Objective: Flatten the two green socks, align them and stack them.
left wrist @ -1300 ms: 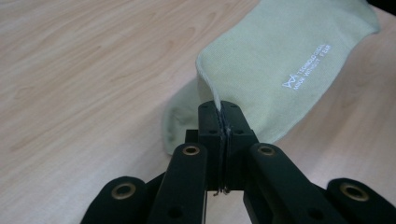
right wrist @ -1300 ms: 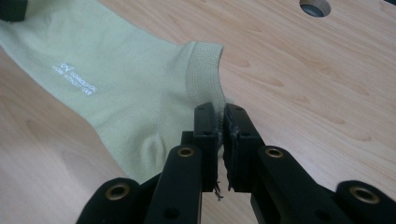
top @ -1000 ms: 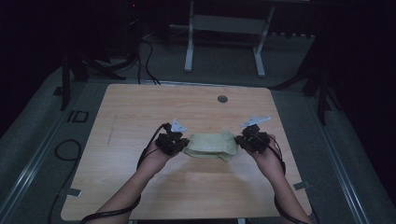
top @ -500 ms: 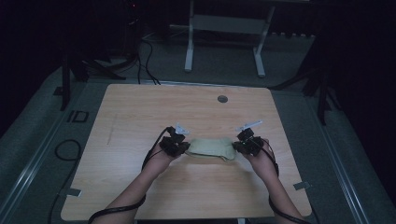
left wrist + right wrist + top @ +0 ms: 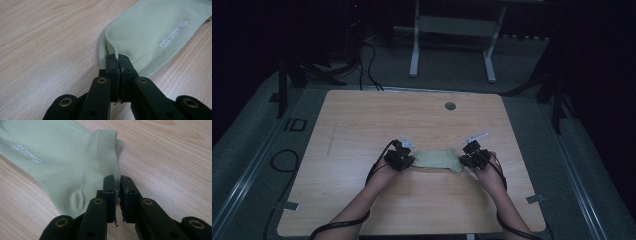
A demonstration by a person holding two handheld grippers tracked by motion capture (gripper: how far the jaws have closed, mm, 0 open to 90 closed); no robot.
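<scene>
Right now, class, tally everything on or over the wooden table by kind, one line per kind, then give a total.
Pale green socks: 1, the sock
Black two-jaw grippers: 2, the left gripper and the right gripper, each clamped on one end of the sock
Round grey table insert: 1
Total: 4

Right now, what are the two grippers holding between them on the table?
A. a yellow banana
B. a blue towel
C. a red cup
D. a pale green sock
D: the left gripper is pinched shut on one end of the pale green sock, and the right gripper is pinched on the ribbed cuff at the other end, with the sock lying stretched flat on the wooden table.
</scene>
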